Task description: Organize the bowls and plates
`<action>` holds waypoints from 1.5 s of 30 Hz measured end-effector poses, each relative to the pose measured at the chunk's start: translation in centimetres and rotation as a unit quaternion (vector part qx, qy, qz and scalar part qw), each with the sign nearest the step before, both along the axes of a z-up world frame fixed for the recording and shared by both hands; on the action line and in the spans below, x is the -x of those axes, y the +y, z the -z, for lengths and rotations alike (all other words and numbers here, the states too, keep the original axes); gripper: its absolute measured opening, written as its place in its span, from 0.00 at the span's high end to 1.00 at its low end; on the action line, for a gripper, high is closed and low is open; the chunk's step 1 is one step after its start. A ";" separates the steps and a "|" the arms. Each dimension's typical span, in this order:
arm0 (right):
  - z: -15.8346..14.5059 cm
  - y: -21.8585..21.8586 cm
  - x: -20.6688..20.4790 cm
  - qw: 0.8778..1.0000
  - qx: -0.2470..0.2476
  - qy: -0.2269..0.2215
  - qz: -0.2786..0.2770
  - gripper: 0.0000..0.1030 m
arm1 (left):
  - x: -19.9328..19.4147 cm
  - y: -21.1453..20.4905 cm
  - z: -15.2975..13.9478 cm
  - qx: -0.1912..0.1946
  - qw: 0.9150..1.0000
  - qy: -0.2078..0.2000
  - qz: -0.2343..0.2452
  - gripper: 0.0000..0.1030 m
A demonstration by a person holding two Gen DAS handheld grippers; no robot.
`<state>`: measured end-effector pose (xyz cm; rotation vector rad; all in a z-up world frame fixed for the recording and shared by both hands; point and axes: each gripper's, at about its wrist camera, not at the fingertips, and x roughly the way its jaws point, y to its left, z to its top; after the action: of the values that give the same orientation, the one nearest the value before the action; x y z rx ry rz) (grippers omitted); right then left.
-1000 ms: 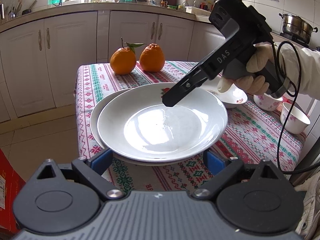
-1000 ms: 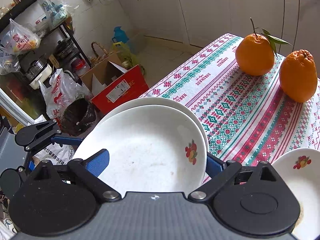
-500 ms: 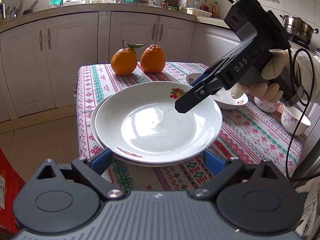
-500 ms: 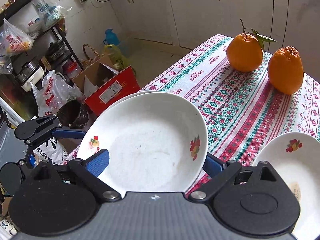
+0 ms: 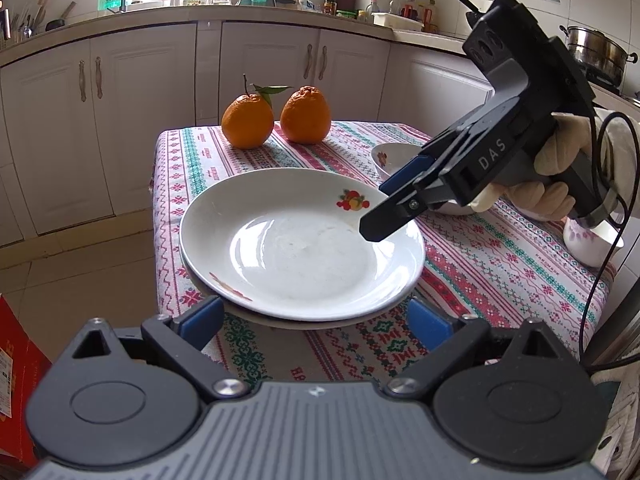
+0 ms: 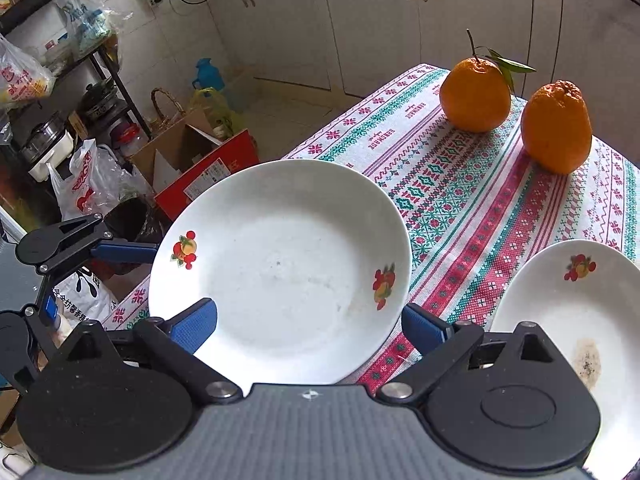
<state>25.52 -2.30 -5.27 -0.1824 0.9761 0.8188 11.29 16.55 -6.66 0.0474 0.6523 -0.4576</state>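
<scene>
The top plate [image 5: 300, 240] now sits squarely on the plate beneath it [image 5: 280, 322] at the bench's [image 5: 500, 264] near corner, no longer offset as a second ago. The right claw [image 5: 384, 220] has drawn back to the plate's right rim, jaws apart and empty. The left claw [image 5: 316, 320] is opening wider, the stack's near edge between its pads, untouched.

Left gripper [image 5: 316, 316] angled downward, jaws spread wide and opening, nothing pressed between the pads. Right gripper [image 6: 310, 320] tilted steeply down, jaws apart, gripped by a gloved hand [image 5: 556, 176].
</scene>
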 end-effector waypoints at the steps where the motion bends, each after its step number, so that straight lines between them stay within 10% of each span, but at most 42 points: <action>1: -0.1 0.0 0.2 1.000 0.000 -0.004 0.000 0.02 | 0.1 -0.1 -0.1 0.000 1.000 -0.001 0.000 0.05; 29: -1.0 -5.8 9.3 0.972 0.074 -0.168 0.146 0.00 | 5.4 -5.6 -6.2 -0.043 0.993 -0.114 -0.010 0.00; 45: 5.0 -12.0 9.7 0.956 0.088 -0.110 0.259 0.00 | 4.9 -9.6 -5.1 -0.029 0.995 -0.084 0.034 0.00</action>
<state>15.81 -14.32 -10.27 -0.1574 0.8315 0.2235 6.34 6.99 -1.57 0.1625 0.5001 -0.4948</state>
